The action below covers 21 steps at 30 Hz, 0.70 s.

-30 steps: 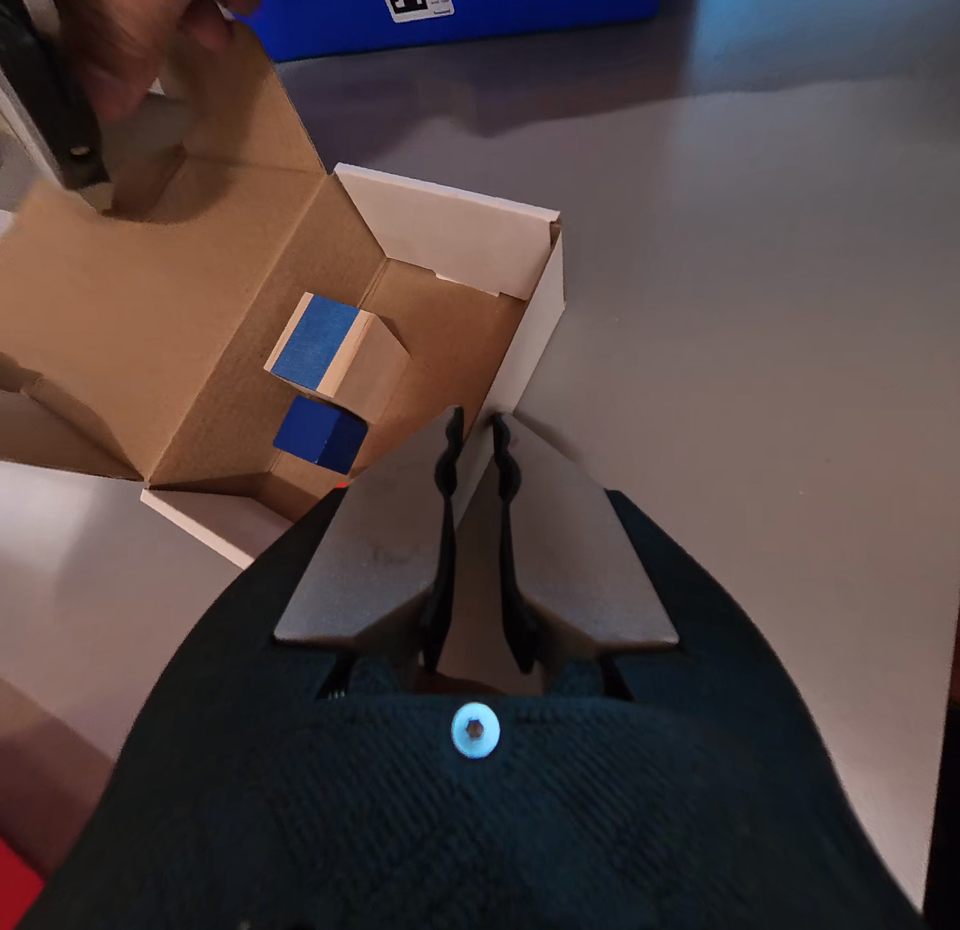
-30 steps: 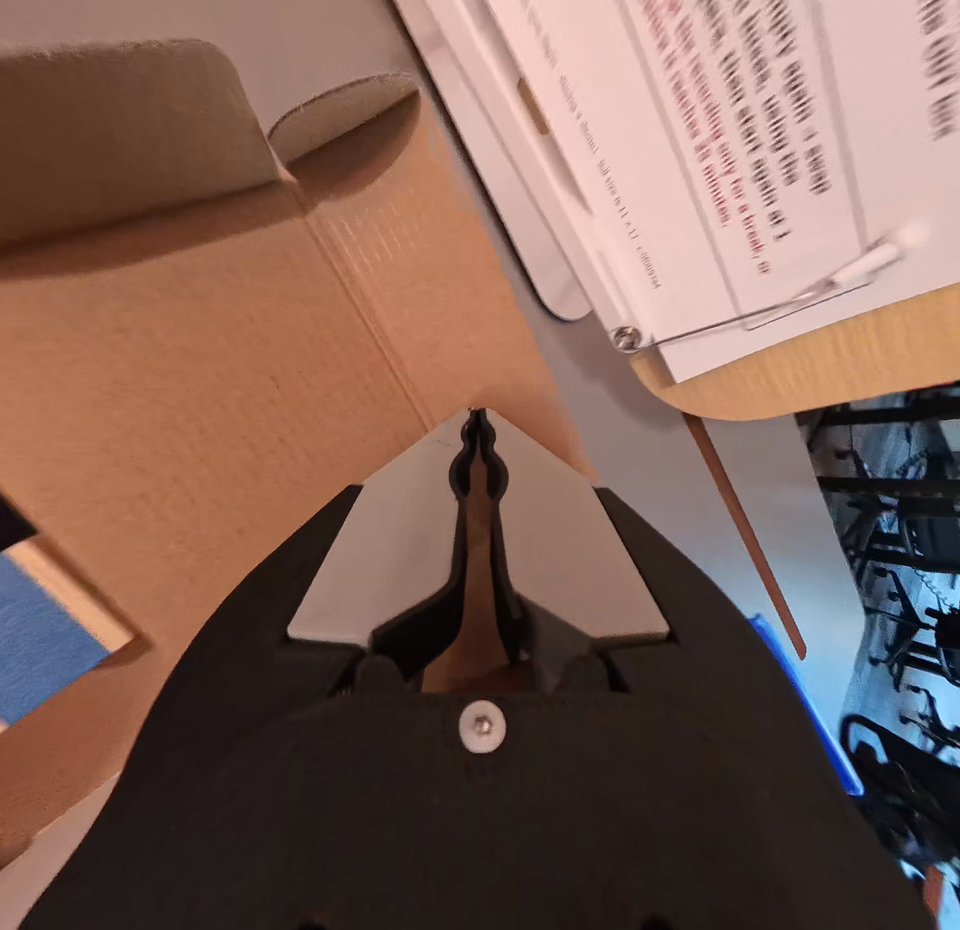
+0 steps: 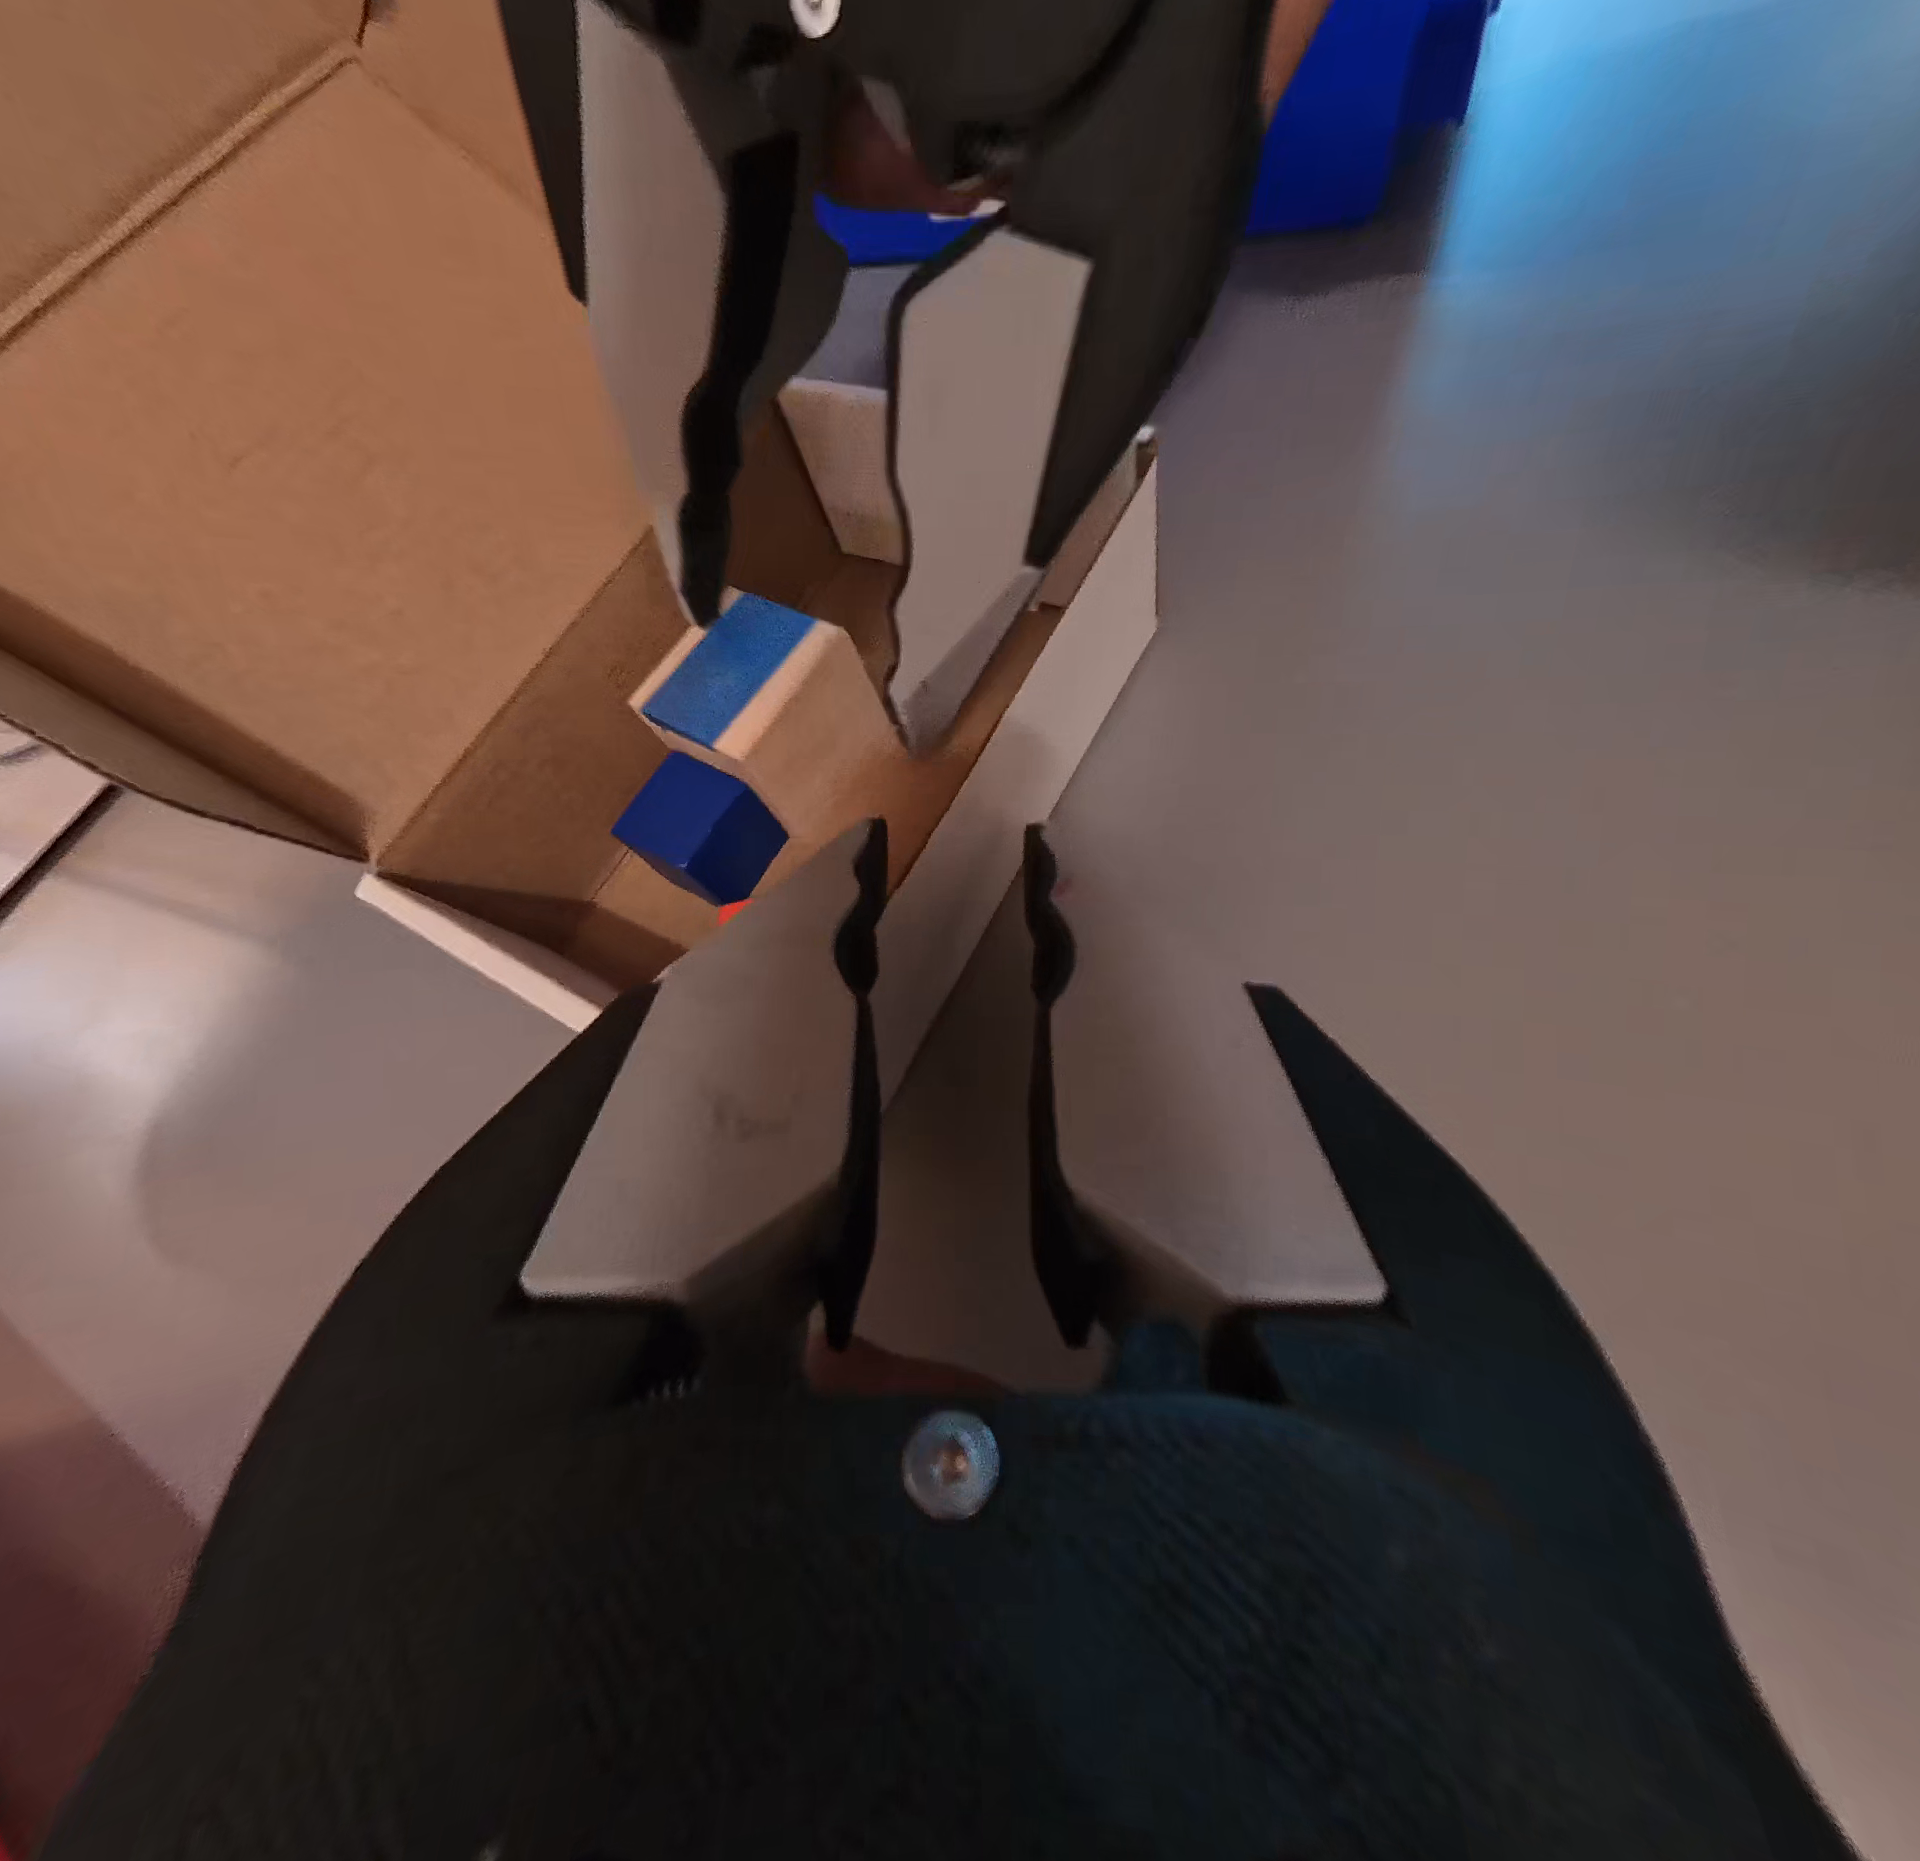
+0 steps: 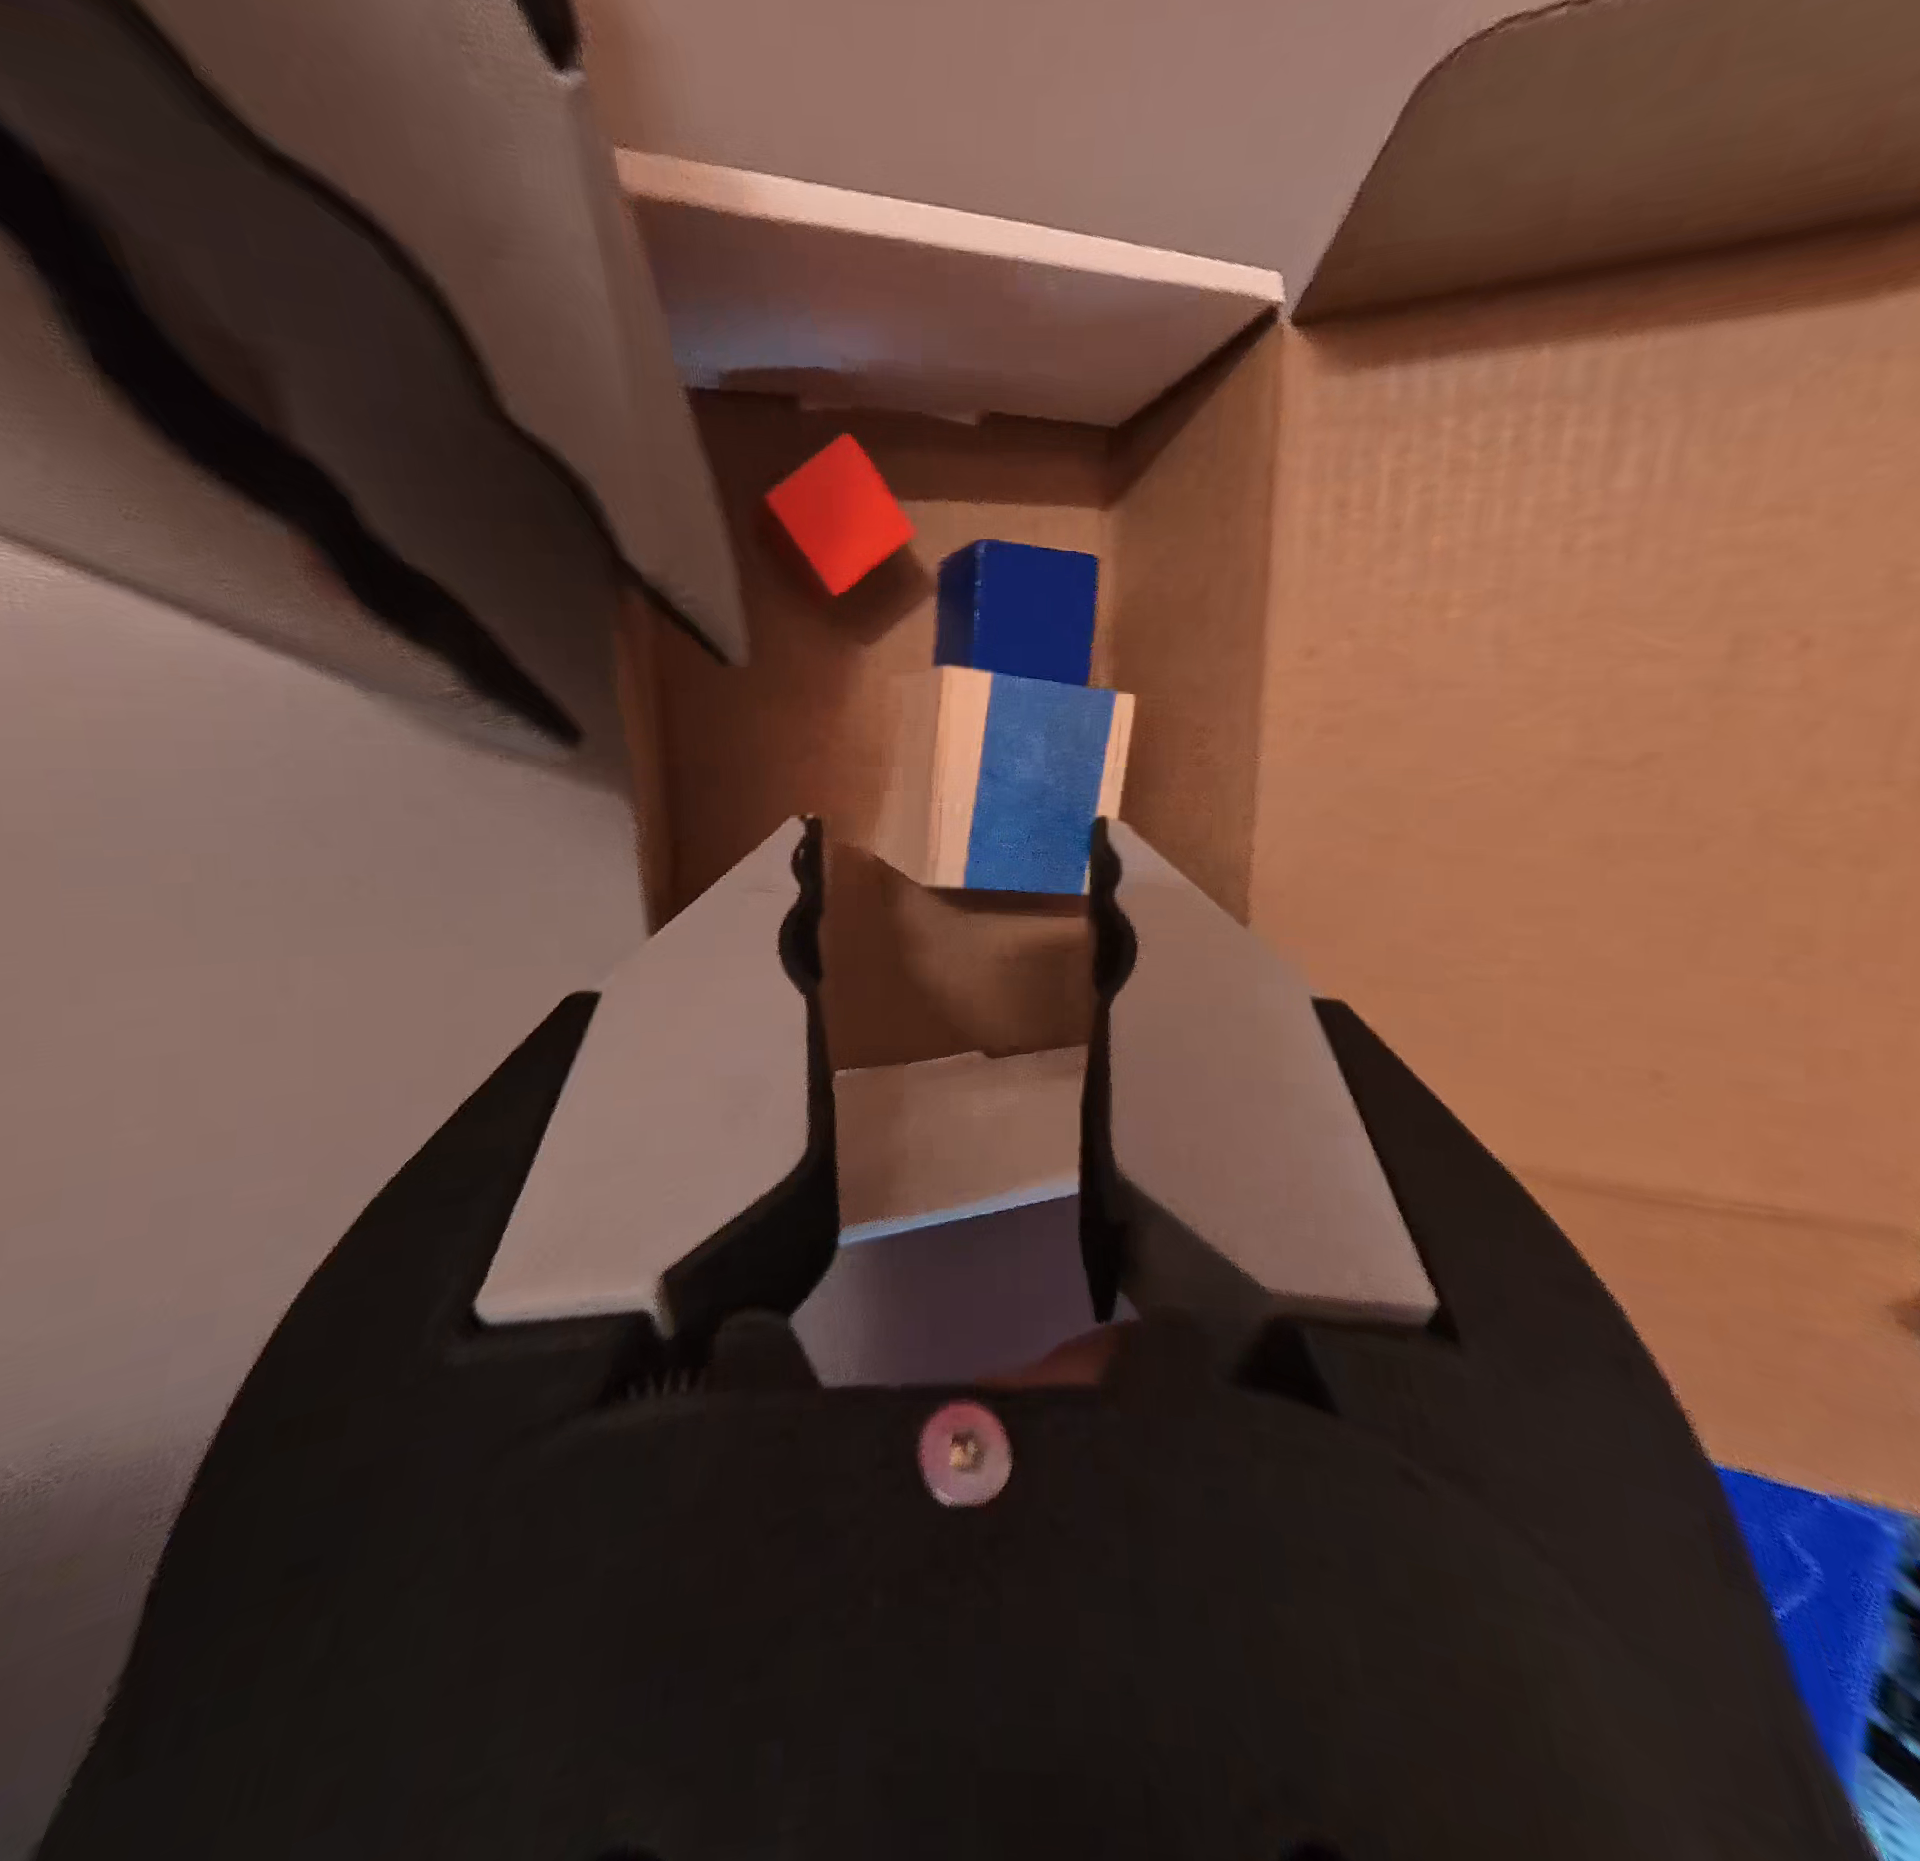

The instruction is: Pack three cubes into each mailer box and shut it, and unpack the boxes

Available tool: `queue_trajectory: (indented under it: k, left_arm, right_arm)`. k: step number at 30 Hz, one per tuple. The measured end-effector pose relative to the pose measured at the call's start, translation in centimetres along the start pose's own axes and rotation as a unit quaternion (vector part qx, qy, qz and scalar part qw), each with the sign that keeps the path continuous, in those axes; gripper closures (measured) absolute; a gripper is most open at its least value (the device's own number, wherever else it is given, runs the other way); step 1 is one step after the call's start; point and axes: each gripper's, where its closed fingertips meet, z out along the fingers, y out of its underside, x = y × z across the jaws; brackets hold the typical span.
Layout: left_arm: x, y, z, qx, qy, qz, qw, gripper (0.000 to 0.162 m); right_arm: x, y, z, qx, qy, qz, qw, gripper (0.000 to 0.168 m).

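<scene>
right gripper [image 4: 951,855] spread, empty, just above taped wood cube [image 4: 1023,777] at frame centre inside open mailer box [image 4: 1455,668]. cube looks light, rigid; pinch bare side faces. left gripper [image 3: 951,855] spread, empty.

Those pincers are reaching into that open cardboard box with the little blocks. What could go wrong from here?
The open right gripper is off-centre on the wooden cube with blue tape; one fingertip could land on top and the grasp may slip.

The dark blue cube sits tight against it and might get dragged.

The left gripper stands open at the mailer box wall, so the box could shift.
</scene>
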Motion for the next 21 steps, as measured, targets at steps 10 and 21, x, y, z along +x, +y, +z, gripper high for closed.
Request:
queue_trajectory:
  k: [10,21]
  left_arm:
    - [0.0,-0.2,0.1,0.012,0.003,-0.005,1.0,0.139]
    - [0.4,-0.2,0.0,0.015,0.017,-0.017,1.0,0.13]
  right_arm:
    - [-0.2,0.5,1.8,-0.018,-0.041,0.056,0.997,0.112]
    - [-0.2,-0.5,-5.6,0.118,-0.068,0.172,0.976,0.124]
